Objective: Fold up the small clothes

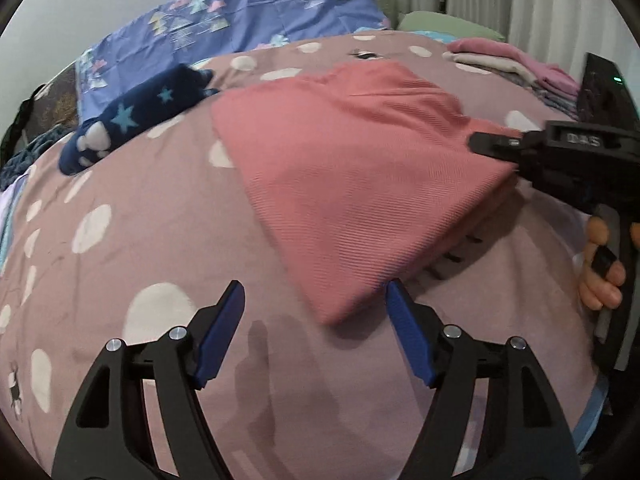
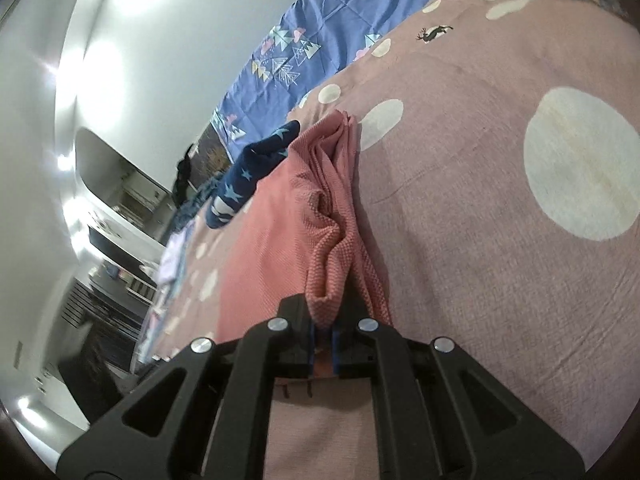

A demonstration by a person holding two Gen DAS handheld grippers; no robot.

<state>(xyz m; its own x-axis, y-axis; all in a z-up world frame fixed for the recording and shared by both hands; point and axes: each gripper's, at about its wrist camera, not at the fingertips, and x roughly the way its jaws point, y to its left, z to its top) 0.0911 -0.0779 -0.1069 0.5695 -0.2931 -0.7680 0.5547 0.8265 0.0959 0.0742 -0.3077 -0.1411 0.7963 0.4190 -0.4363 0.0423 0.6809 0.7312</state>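
Pink ribbed garment [image 1: 340, 176] lies folded on the bed [image 1: 160, 220]; right gripper [image 2: 324, 332] fingers pinch its edge, left gripper [image 1: 316, 312] fingers wide and empty beside its corner; navy star garment [image 1: 136, 116] awaits folding

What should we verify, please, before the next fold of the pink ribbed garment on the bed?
1. Right gripper clamped on the pink ribbed garment: ok, its edge is pinched between the pads.
2. Left gripper free: ok, jaws open, nothing between them.
3. Garment lying flat: not ok, fabric bunches near the right gripper.
4. Near corner within the left gripper's reach: ok, it lies just ahead.
5. Navy star sock clear of the garment: ok in the left view.
6. Layers underneath aligned: cannot tell.
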